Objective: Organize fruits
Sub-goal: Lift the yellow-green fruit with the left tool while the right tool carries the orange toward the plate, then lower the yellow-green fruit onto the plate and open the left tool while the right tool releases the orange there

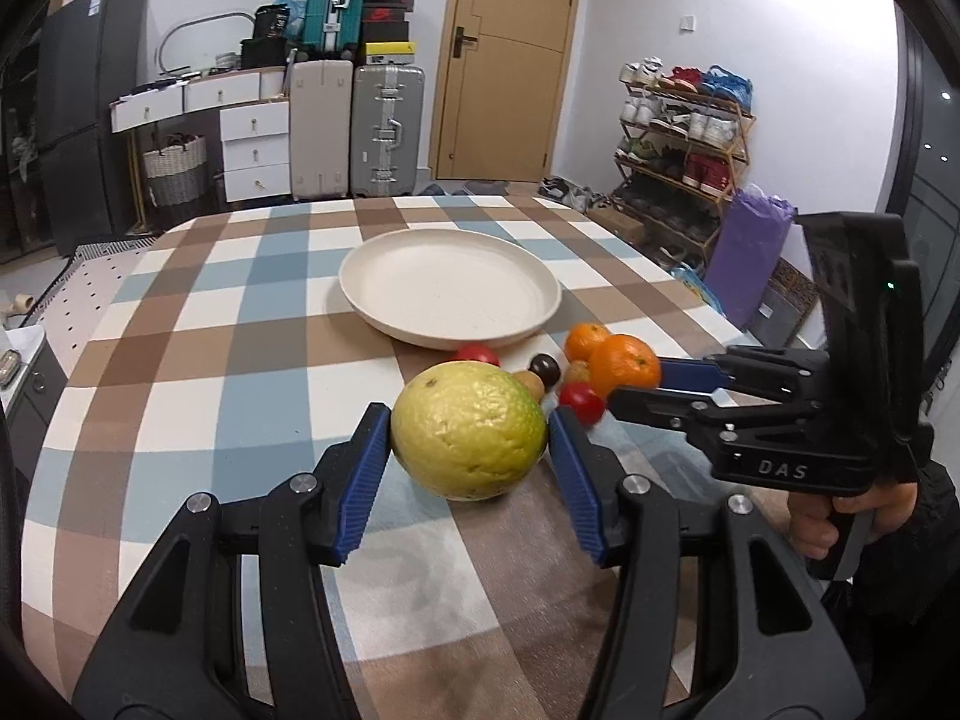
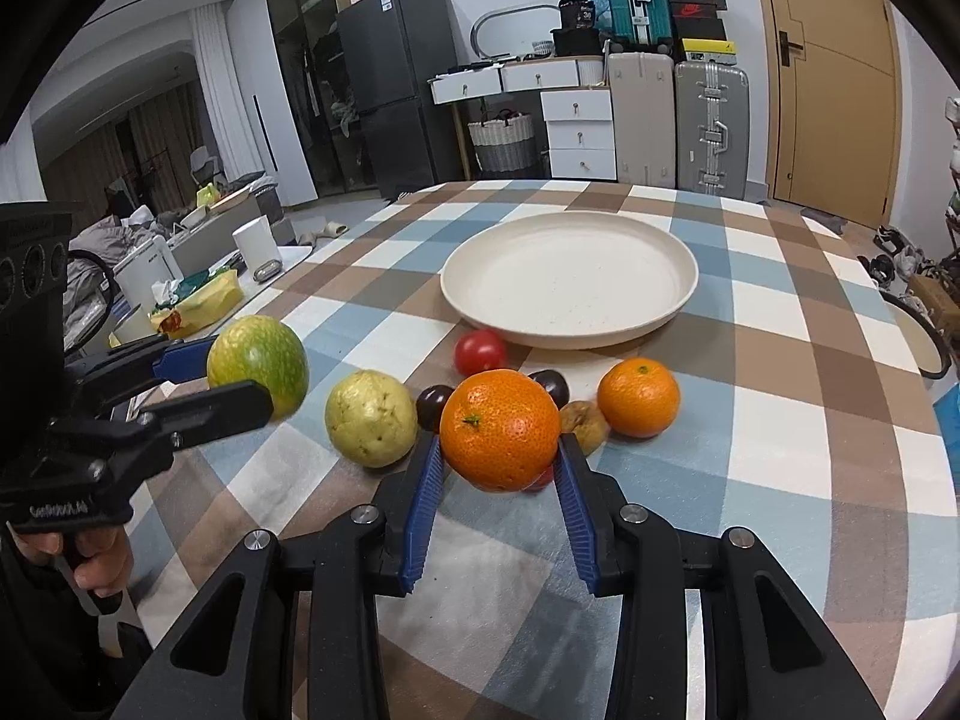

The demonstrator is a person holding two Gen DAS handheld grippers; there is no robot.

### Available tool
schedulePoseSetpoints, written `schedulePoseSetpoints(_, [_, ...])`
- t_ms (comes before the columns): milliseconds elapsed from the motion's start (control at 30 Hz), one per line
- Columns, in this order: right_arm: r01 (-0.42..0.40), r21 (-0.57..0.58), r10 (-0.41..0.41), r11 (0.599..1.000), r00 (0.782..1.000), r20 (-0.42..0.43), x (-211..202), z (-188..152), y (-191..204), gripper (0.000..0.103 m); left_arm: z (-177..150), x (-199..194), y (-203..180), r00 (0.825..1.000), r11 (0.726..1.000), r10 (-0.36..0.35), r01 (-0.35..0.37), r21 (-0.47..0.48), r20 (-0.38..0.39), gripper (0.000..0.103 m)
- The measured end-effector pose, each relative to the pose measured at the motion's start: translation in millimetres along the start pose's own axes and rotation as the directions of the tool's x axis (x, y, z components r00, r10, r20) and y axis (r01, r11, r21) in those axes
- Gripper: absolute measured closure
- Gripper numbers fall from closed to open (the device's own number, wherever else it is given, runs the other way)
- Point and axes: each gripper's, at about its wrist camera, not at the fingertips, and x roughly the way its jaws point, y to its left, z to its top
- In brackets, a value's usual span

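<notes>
My left gripper (image 1: 468,429) is shut on a large yellow-green citrus (image 1: 469,429), held just above the checked tablecloth. From the right wrist view the same citrus (image 2: 258,363) sits between the left gripper's (image 2: 237,387) blue pads. My right gripper (image 2: 498,444) is shut on an orange (image 2: 499,429), lifted over a small red fruit (image 2: 540,479). The left wrist view shows that orange (image 1: 624,367) in the right gripper (image 1: 630,387). On the cloth lie a second orange (image 2: 639,397), a pale yellow guava (image 2: 371,419), a red tomato (image 2: 480,351), two dark plums (image 2: 435,405) and a small brown fruit (image 2: 585,425).
A wide cream plate (image 2: 600,339) stands on the round table beyond the fruit, with nothing in it. Past the far table edge are suitcases (image 1: 387,126), white drawers (image 1: 255,147), a door and a shoe rack (image 1: 684,138). A hand (image 1: 840,516) grips the right tool.
</notes>
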Motion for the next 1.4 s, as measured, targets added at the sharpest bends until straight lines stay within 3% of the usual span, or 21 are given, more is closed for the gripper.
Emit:
schedulePoseSetpoints(167, [0.003,0.009,-0.004,1.000,0.999,0.037,-3,7,-8,0.064,12,11,11,0.999,0.998,0.046,-0.046,-0.031,0.015,0.052])
schedulePoseSetpoints(633, [0.042,0.034,-0.046,0.999,0.992,0.117,-3,38,-39,0.064,54,58,30,0.994,0.995,0.088,-0.085,-0.054,0.063,0.052])
schedulePoseSetpoints(1000, [0.037,0.035,-0.041,0.999,0.993,0.109,21,53,-50,0.064,73,99,38,0.994,0.995,0.084,-0.080,-0.058,0.068,0.052])
schedulePoseSetpoints(1400, [0.024,0.047,-0.027,0.999,0.997,0.071,47,64,-58,0.064,78,136,40,0.997,0.997,0.070,-0.069,-0.038,0.018,0.052])
